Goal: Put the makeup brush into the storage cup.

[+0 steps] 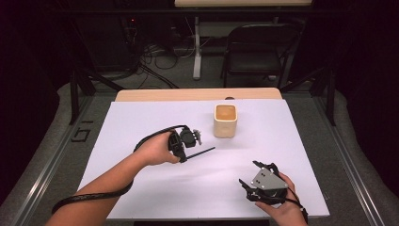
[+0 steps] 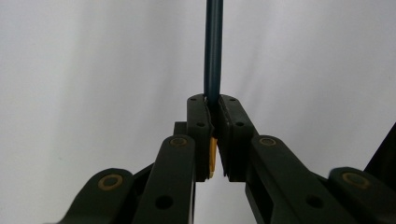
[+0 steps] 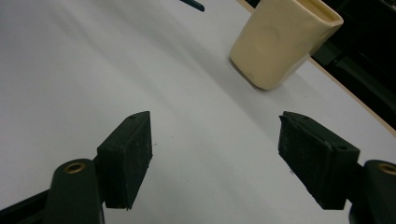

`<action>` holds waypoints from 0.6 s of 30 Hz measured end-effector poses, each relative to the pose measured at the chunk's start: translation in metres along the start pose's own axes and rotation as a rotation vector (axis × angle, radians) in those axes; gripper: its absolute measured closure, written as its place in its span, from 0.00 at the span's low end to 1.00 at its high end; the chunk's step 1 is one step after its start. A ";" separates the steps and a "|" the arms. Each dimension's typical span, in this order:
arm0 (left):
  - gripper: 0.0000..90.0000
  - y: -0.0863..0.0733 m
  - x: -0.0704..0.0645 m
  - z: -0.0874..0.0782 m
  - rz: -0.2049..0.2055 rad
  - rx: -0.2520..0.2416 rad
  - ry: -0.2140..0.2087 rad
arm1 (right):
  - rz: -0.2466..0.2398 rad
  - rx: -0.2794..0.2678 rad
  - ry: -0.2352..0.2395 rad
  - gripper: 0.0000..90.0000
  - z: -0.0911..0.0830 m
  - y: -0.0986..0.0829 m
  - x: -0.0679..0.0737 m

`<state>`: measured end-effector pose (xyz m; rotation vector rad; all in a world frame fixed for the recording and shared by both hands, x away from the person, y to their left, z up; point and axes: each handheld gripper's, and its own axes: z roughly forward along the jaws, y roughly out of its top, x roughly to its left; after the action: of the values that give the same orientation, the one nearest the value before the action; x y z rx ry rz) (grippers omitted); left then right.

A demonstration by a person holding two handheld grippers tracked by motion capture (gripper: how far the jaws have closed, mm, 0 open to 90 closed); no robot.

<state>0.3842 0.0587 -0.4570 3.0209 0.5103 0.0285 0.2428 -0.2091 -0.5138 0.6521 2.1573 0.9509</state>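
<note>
From my seat I see the left tongs [image 1: 186,149] at about nine o'clock of the white bench [image 1: 141,117], jaws pressed tight on a thin dark pen [image 1: 201,152] whose free end points toward three o'clock; in the left gripper view the pen [image 2: 213,51] runs straight up from between the pads. A cream square cup [image 1: 225,120] stands upright near twelve o'clock. At five o'clock my right tongs [image 1: 248,175] hang wide apart, holding nothing, cup [image 3: 280,44] ahead
</note>
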 end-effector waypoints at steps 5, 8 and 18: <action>0.94 0.001 0.000 0.001 0.001 0.002 0.000 | -0.058 0.000 -0.015 0.31 0.004 0.006 0.003; 0.94 0.000 0.000 0.002 0.003 0.005 -0.001 | -0.086 0.006 -0.026 0.32 0.006 0.009 0.006; 0.94 0.001 -0.002 0.002 0.003 0.002 -0.003 | -0.171 0.006 -0.049 0.35 0.013 0.019 0.014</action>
<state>0.3829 0.0575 -0.4588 3.0235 0.5051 0.0231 0.2470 -0.1829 -0.5105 0.4793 2.1349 0.8299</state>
